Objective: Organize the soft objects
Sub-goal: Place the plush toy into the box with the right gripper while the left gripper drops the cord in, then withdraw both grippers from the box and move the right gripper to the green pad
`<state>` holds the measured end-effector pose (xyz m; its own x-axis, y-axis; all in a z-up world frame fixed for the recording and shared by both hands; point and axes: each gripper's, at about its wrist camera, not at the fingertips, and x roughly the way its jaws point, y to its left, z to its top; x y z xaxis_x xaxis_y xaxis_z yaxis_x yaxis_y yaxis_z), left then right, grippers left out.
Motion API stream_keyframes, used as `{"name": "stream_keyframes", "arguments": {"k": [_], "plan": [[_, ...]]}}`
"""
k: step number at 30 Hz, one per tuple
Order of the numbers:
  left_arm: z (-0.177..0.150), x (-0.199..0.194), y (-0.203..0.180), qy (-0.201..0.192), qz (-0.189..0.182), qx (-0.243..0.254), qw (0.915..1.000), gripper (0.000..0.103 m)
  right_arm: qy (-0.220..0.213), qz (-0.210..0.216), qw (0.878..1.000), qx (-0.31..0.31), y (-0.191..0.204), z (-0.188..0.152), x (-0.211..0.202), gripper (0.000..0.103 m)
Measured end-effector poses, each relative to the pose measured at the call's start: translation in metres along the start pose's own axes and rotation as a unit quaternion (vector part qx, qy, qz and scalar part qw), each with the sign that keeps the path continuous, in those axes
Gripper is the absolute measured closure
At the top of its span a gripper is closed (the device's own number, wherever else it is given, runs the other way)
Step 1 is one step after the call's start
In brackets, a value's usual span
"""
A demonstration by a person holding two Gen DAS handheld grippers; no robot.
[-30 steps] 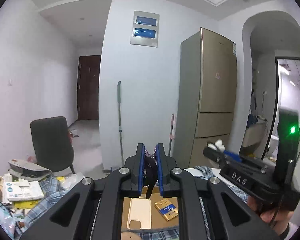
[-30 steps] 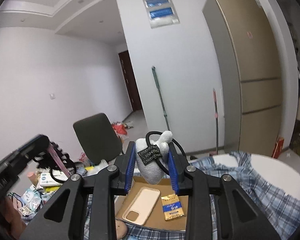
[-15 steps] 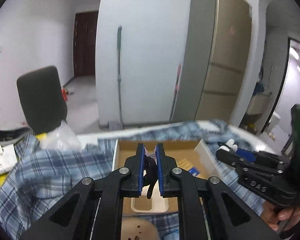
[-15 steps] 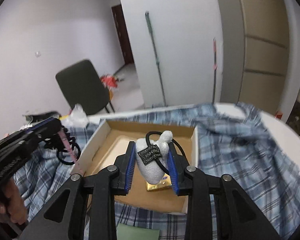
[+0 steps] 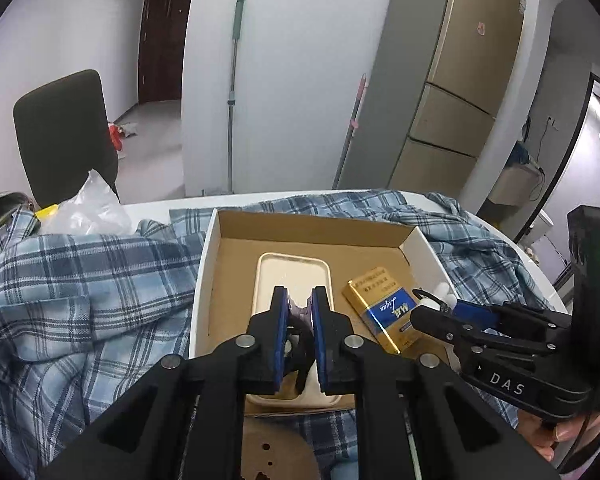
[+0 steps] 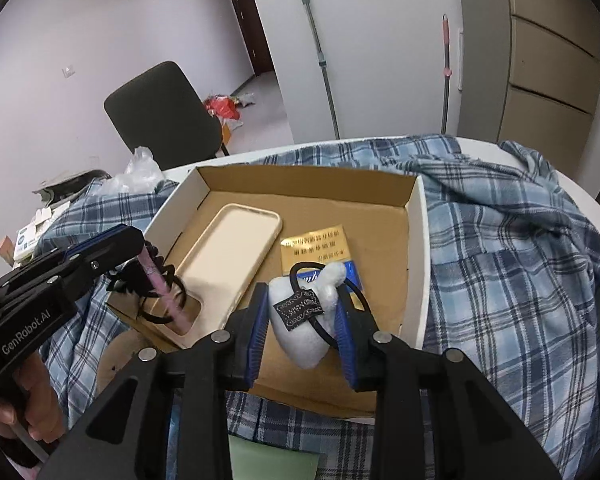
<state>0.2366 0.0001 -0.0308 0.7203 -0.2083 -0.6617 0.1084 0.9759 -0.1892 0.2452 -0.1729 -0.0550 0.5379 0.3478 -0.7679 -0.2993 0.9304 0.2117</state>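
Placing step judged in hand. Left claw (image 5: 299, 304) clamped on pink-and-black hair tie (image 6: 156, 286); right claw (image 6: 300, 320) clamped on white plush hair tie (image 6: 306, 312); both over cardboard box (image 6: 414, 240). Next: lowering, release inside box called for.

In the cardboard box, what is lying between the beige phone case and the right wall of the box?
A gold and blue packet lies flat on the cardboard box floor, between the phone case and that wall. The left wrist view shows it best.

Hair tie (image 5: 298, 334) mostly hidden between left hand-held gripper (image 5: 300, 300) pads.
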Motion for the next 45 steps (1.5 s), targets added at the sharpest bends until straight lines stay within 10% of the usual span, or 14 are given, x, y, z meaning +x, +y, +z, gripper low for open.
{"name": "stream_keyframes", "arguments": {"k": [6, 21, 31, 45], "plan": [[0.0, 0.001, 0.001, 0.003, 0.006, -0.007, 1.0, 0.091, 0.009, -0.014, 1.0, -0.008, 0.001, -0.002, 0.005, 0.04], [0.013, -0.124, -0.043, -0.137, 0.039, 0.05, 0.9885, 0.091, -0.107, -0.029, 0.994, -0.016, 0.018, 0.007, -0.098, 0.04], [-0.041, -0.208, -0.055, -0.233, 0.046, 0.07, 0.9688, 0.091, -0.162, -0.037, 0.985, -0.039, 0.052, -0.044, -0.149, 0.035], [-0.115, -0.17, -0.027, -0.228, 0.033, 0.068, 0.9707, 0.091, -0.213, -0.073, 0.972, -0.069, 0.061, -0.106, -0.126, 0.035]]}}
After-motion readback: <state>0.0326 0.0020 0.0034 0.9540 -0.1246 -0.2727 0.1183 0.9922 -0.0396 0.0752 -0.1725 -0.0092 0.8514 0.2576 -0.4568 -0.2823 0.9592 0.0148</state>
